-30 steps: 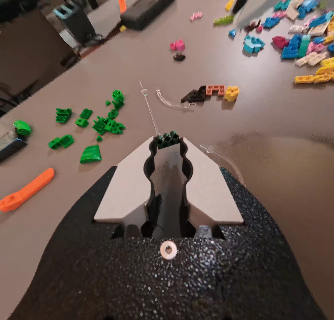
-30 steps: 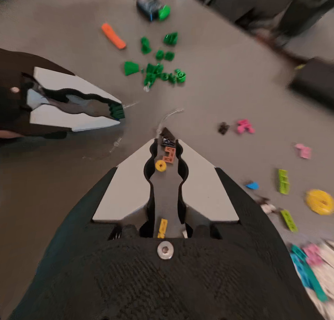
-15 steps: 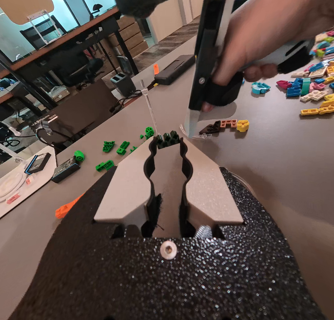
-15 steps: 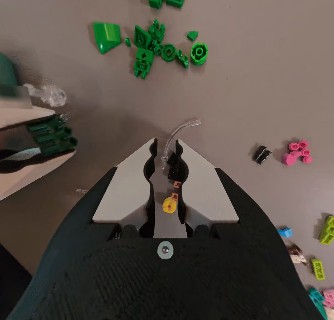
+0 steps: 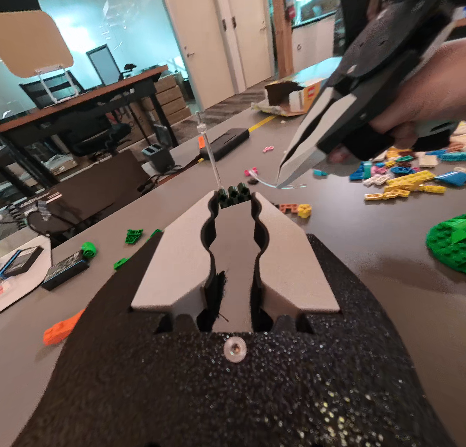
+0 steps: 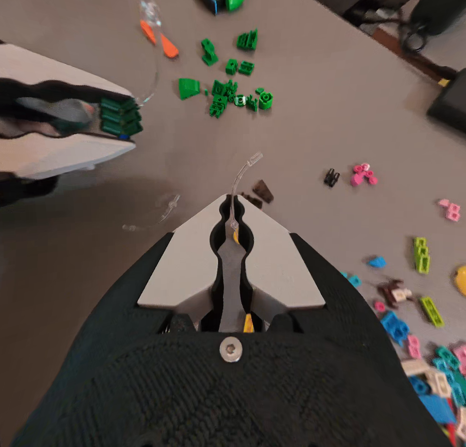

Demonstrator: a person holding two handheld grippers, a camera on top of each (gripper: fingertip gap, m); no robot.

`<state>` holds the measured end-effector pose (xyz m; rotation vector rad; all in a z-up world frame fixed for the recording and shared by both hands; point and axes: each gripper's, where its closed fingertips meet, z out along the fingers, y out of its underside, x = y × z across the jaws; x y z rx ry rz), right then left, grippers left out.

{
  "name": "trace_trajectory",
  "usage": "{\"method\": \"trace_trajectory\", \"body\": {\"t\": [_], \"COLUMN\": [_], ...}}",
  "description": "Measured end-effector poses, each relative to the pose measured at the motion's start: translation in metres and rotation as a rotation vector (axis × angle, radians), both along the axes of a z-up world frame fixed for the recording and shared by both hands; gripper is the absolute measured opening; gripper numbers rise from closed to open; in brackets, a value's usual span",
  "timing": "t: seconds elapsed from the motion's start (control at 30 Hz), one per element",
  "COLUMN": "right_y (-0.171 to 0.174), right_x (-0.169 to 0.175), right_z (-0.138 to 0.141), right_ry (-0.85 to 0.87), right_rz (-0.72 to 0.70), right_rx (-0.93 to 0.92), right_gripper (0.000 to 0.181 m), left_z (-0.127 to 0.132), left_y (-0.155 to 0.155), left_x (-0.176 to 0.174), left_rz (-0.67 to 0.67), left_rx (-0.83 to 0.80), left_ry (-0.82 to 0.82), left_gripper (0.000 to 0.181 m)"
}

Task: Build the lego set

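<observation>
My left gripper (image 5: pixel 234 197) is shut on a dark green three-hole brick (image 5: pixel 234 195) with a clear rod (image 5: pixel 210 155) standing up from its left hole. It is held above the table. It also shows in the right wrist view (image 6: pixel 126 118), with the dark green brick (image 6: pixel 119 118) at its tips. My right gripper (image 6: pixel 232 197) is shut on a curved clear stem (image 6: pixel 242 172) and holds it off the table. In the left wrist view the right gripper (image 5: pixel 282 185) hangs tips-down to the right of the green brick, the clear stem (image 5: pixel 267 182) crossing its tips.
Loose green pieces (image 6: pixel 227 91) lie beyond my right gripper. Another clear stem (image 6: pixel 161 215) lies on the grey table (image 6: pixel 327 122). Pink (image 6: pixel 363 175) and black (image 6: pixel 331 177) pieces lie right. A green round plate (image 5: pixel 448 243), mixed coloured bricks (image 5: pixel 403 180) and an orange separator (image 5: pixel 60 329) lie around. About 15 cm separates my right fingertips from the green round plate (image 5: pixel 448 243).
My right gripper has closed on the curved clear stem and lifted it off the table. My left gripper has tilted up with the green brick held.
</observation>
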<state>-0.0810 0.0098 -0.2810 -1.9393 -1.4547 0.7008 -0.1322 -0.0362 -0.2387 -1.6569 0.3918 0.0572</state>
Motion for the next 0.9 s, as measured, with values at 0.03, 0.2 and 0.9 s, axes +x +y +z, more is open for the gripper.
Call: {"method": "trace_trajectory", "body": {"t": [0.03, 0.2, 0.9], "right_y": [-0.004, -0.035, -0.048], "right_x": [0.010, 0.047, 0.087], "right_z": [0.005, 0.007, -0.039], "right_ry": [0.030, 0.060, -0.154], "right_rz": [-0.004, -0.002, -0.025], "right_rx": [0.016, 0.079, -0.186], "right_gripper": [0.001, 0.001, 0.015], "left_z": [0.001, -0.009, -0.021], "left_y": [-0.001, -0.004, -0.005], "left_x": [0.006, 0.032, 0.044], "left_rz": [-0.025, -0.114, -0.176], "left_rx": [0.006, -0.033, -0.088], "left_ry": [-0.003, -0.007, -0.010], "left_gripper": [0.024, 0.024, 0.023]}}
